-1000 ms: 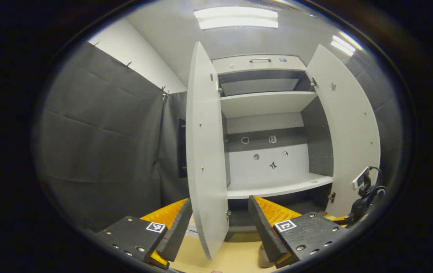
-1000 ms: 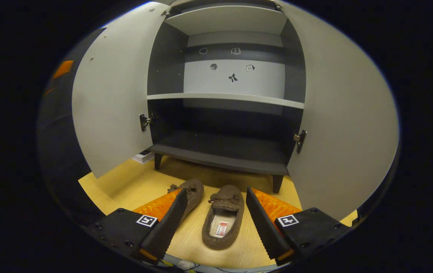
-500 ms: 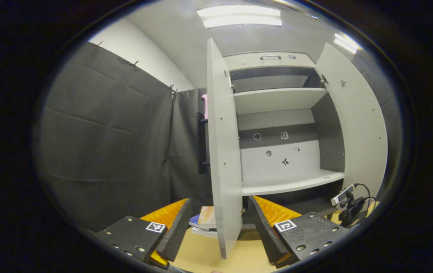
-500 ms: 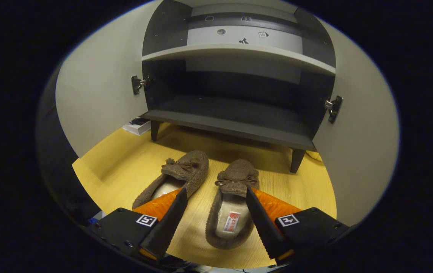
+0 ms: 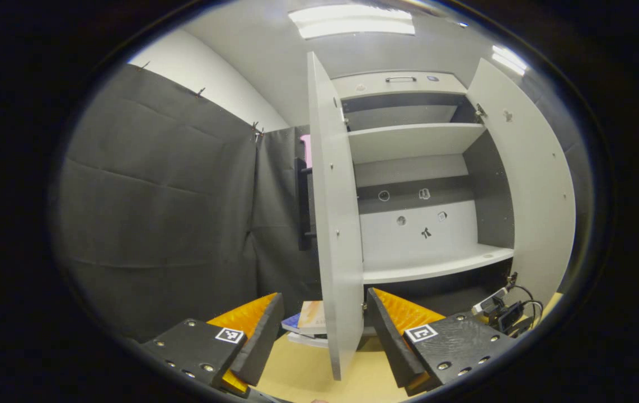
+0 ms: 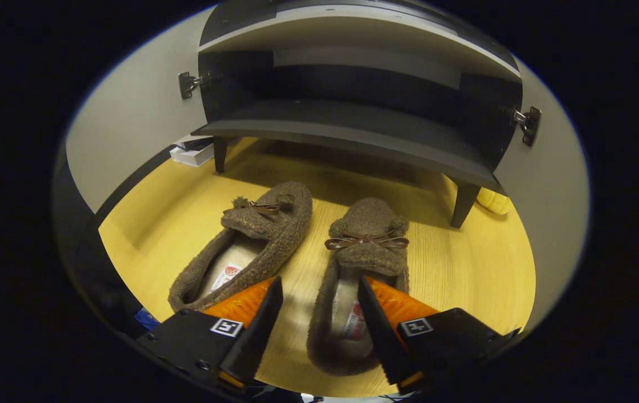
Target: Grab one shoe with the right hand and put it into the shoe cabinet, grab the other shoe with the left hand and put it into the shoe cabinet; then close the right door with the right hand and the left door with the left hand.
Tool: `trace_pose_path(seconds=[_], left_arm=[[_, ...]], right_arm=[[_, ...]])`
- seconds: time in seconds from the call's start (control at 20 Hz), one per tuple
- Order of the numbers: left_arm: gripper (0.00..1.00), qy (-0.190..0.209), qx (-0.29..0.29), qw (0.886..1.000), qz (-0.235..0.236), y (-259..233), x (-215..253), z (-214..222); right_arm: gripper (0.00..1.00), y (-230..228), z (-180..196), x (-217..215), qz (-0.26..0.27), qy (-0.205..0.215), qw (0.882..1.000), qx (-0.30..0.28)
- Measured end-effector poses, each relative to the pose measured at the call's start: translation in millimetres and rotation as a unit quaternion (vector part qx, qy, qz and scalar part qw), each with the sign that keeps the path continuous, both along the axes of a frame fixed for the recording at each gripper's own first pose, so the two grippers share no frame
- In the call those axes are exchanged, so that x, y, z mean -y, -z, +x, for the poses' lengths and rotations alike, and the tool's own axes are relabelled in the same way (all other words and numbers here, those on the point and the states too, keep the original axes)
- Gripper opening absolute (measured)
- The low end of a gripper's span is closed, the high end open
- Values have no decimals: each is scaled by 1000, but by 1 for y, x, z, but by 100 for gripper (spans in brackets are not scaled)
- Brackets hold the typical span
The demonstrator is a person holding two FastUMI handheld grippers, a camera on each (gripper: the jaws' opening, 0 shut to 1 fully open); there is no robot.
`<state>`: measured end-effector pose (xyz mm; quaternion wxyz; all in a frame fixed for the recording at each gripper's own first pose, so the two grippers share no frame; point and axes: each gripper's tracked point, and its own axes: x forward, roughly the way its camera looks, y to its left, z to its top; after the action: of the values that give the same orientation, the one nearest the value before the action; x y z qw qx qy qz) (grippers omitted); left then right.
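Two brown fuzzy slippers with bows lie side by side on the yellow floor before the open shoe cabinet. My right gripper is open, low over the right slipper; one finger stands over its opening, the other over the floor between it and the left slipper. In the left gripper view my left gripper is open and holds nothing, facing the edge of the cabinet's left door. The right door stands open too, with pale shelves between them.
Black cloth walls close the left side. A stack of books lies on the floor behind the left door. The other gripper with its cables shows low at the right. The cabinet stands on short dark legs.
My right gripper has dropped and moved forward over the right slipper, so both slippers look larger. The left gripper view has shifted a little, so the left door's edge sits more to the right.
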<state>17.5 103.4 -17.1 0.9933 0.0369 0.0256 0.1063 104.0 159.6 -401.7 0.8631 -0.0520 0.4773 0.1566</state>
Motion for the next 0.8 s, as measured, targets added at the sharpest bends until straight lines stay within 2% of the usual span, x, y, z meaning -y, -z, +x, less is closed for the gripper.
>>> trace_pose_path(seconds=[0.05,0.25,0.3,0.45,0.5,0.6,0.65,0.8], left_arm=[[95,1,-1,1000,2,1,0,0],[95,2,-5,1000,5,1,0,-2],[95,2,-6,1000,4,2,0,-4],[95,2,-6,1000,2,2,0,-4],[95,3,-6,1000,1,2,2,-5],[95,6,-6,1000,1,1,3,-4],[94,7,-6,1000,0,2,5,-5],[95,13,-6,1000,1,2,10,-8]], right_arm=[[70,8,1,-1,1,3,1000,-8],[65,16,3,-4,-2,0,1000,-27],[64,20,13,2,-24,5,1000,-17],[30,21,7,5,-30,-5,999,-25],[30,19,8,12,-44,-5,999,-25],[6,15,8,12,-37,16,999,-28],[2,17,11,9,-40,19,999,-23],[2,7,10,13,-37,19,999,-11]])
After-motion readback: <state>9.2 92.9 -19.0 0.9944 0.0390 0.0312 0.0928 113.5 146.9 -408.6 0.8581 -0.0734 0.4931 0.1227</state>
